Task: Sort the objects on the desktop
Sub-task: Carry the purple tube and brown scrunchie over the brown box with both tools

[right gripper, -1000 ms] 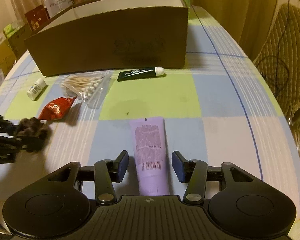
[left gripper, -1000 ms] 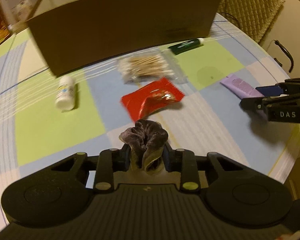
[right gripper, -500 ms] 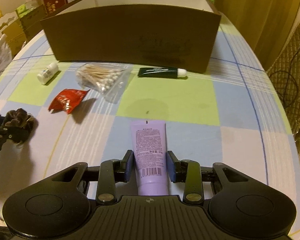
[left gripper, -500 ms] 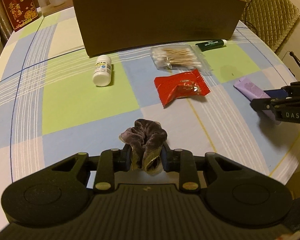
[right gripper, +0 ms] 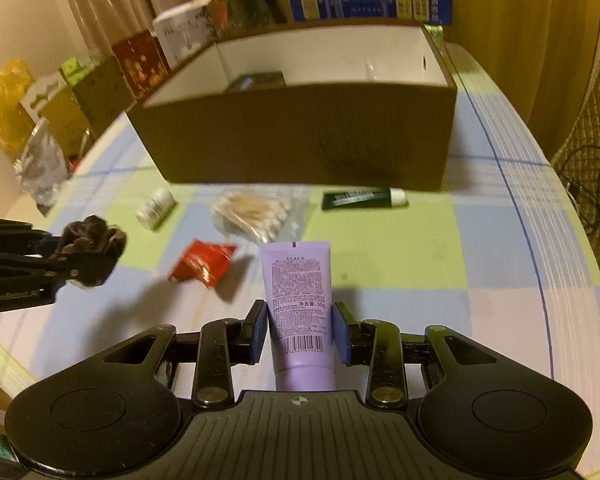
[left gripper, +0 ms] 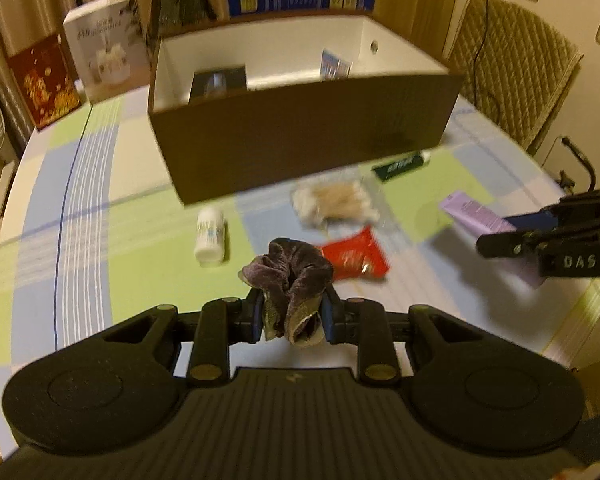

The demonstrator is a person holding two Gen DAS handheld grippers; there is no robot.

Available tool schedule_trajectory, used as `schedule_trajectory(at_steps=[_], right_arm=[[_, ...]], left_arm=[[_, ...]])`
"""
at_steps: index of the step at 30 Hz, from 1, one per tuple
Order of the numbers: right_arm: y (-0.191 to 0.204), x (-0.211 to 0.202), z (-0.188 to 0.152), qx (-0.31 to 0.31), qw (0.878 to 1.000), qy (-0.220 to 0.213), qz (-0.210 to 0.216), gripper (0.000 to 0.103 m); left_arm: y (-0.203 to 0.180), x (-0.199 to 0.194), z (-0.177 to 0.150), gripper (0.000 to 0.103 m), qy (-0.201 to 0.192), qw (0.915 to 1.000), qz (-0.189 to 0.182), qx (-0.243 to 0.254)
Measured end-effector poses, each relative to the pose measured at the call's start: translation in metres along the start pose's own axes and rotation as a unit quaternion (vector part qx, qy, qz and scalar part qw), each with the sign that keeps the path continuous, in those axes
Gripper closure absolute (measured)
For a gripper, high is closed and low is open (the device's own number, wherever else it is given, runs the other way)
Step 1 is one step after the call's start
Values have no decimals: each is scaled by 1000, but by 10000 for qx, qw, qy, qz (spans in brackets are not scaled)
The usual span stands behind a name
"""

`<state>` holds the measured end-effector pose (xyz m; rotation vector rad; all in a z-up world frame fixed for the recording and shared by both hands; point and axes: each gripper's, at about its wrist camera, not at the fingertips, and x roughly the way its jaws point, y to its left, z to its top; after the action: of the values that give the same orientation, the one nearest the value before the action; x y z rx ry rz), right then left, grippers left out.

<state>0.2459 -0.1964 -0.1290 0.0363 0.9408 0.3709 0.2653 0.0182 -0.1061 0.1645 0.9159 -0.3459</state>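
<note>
Nearest, the left gripper [left gripper: 291,316] is clamped on a bunched dark velvet scrunchie [left gripper: 290,270]; the soft cloth is squeezed flat between the pads and bulges out above them, clear of the tablecloth [left gripper: 72,216]. To its right, the right gripper [right gripper: 300,330] is closed on a lilac tube [right gripper: 298,280], pads on its two flat edges near the barcode end, crimped end pointing away; a side pinch suits so thin a thing. It appears lifted off the cloth, though blur makes that hard to confirm.

Further out, loose items lie in a band waiting their turn: a red sachet [right gripper: 202,266], a bag of cotton swabs [right gripper: 256,214], a small white bottle [right gripper: 156,208] on its side to the left, a dark green tube [right gripper: 362,199] to the right, just before the box.

Farthest, the brown box [left gripper: 300,152] stands open-topped, white inside, with a few things already in it. Likely destination for both held items.
</note>
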Motion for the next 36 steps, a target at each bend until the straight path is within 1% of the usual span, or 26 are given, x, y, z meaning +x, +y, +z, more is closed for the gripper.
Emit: schedule_trajectory(at_steps=[8, 17, 21, 30, 36], right_arm=[[6, -9, 33, -32, 9992, -321, 230, 71], [2, -14, 79, -164, 9970, -705, 271, 71], [-4, -11, 105, -144, 9960, -833, 298, 71], [-16, 12, 169, -18, 9943, -1024, 294, 71], [-26, 48, 209, 50, 9955, -921, 239, 71]], left_arm=[[0, -5, 41, 80, -326, 9994, -69, 83], [3, 2, 87, 80, -575, 9980, -71, 232], [8, 9, 109, 80, -662, 9974, -101, 259], [22, 42, 166, 80, -717, 9968, -247, 238], [28, 77, 204, 80, -609, 9973, -326, 249]])
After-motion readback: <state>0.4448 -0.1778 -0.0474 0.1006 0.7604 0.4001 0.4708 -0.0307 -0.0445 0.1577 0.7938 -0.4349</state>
